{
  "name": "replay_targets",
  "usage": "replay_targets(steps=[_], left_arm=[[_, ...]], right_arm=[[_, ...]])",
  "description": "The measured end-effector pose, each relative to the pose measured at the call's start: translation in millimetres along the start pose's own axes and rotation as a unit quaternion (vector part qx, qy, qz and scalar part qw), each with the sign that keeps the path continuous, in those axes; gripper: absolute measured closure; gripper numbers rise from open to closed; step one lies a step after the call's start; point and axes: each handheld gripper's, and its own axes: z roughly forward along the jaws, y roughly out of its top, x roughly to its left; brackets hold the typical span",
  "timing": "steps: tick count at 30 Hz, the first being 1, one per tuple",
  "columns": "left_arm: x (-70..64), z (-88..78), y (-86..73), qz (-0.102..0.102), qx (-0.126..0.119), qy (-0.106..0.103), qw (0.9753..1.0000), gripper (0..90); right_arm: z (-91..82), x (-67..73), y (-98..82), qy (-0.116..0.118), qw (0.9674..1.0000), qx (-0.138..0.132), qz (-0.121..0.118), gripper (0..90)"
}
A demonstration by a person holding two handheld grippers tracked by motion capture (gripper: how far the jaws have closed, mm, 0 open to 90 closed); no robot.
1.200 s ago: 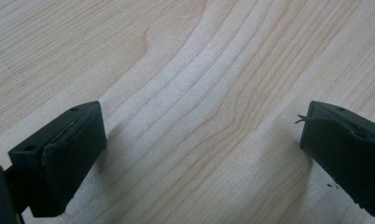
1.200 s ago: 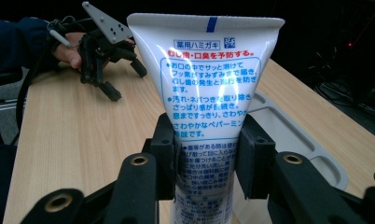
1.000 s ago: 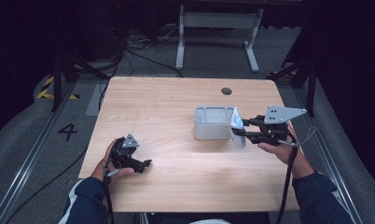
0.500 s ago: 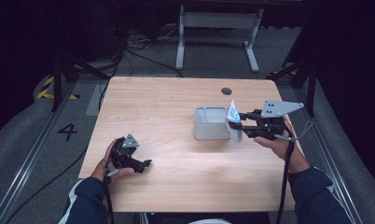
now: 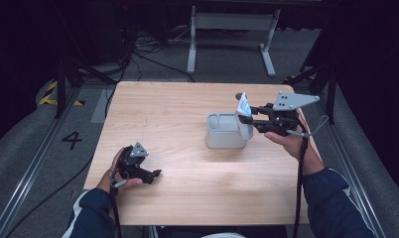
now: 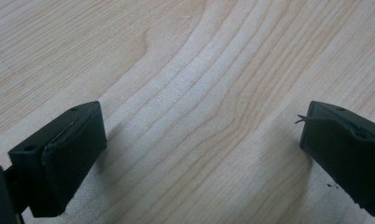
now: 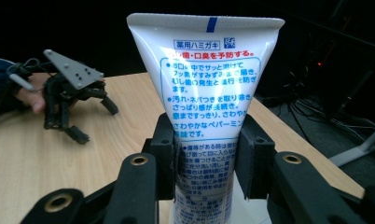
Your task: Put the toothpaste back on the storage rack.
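A white toothpaste tube (image 5: 244, 106) (image 7: 209, 102) with blue print stands upright, crimped end up, and my right gripper (image 5: 247, 119) (image 7: 205, 161) is shut on its lower half. It hangs at the right rim of a grey rectangular tub (image 5: 222, 134) at the table's right middle. The tube's bottom end is hidden behind the jaws. My left gripper (image 5: 154, 175) (image 6: 199, 149) rests on the wooden table (image 5: 187, 104) near its front left, jaws wide apart with only bare wood between them. It also appears far off in the right gripper view (image 7: 97, 122).
The tub looks empty from above. Dark floor with cables, a metal stand (image 5: 230, 22) and a rail marked 4 (image 5: 71, 140) surround the table. The table's right edge (image 5: 311, 148) runs close under the right hand.
The right gripper has risen and moved slightly away from the person with the tube, which now stands higher beside the tub. The left gripper has stayed put.
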Motion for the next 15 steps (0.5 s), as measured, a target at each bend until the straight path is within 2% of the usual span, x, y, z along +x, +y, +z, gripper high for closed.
replay_targets(steps=[5,15], left_arm=[[0.0,0.0,0.0,0.0,0.0,0.0,1.0,0.7],[0.0,0.0,0.0,0.0,0.0,0.0,1.0,0.7]], right_arm=[[10.6,-8.0,6.6,-0.014,0.9999,0.007,0.004,64.8],[31.9,-18.4,7.4,-0.023,0.9995,0.013,0.014,64.8]])
